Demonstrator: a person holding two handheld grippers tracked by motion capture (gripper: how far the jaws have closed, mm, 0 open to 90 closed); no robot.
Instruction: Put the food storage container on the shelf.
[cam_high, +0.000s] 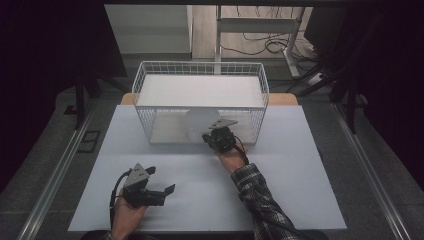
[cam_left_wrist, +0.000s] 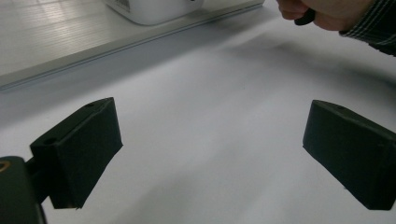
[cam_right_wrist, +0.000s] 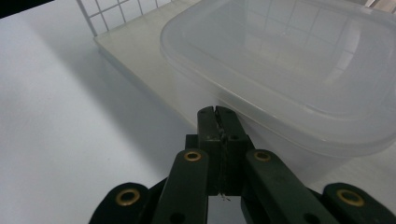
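Landmark: white wire-grid basket rack (cam_high: 145, 85) standing at the far side of the pale grey table sheet (cam_high: 280, 190), with a flat white shelf on top and an open lower level.
Container: translucent plastic tub with a rounded rim (cam_right_wrist: 289, 74) sits on the rack's lower board, at its front opening; from the high view (cam_high: 197, 125) it is a pale blur behind the wires, its far side cut off by the shelf above.
Right gripper (cam_right_wrist: 218, 114): jaws clenched together, nothing between them; tips just in front of the tub's wall, contact impossible to confirm. From the high view (cam_high: 212, 137) it lies at the rack's front edge.
Left gripper (cam_high: 167, 192): jaws spread wide and released, resting near the table's front, well apart from the rack; its black pads (cam_left_wrist: 79, 149) frame bare sheet.
Cut off: sleeve and hand (cam_left_wrist: 327, 14) at the picture's top edge.
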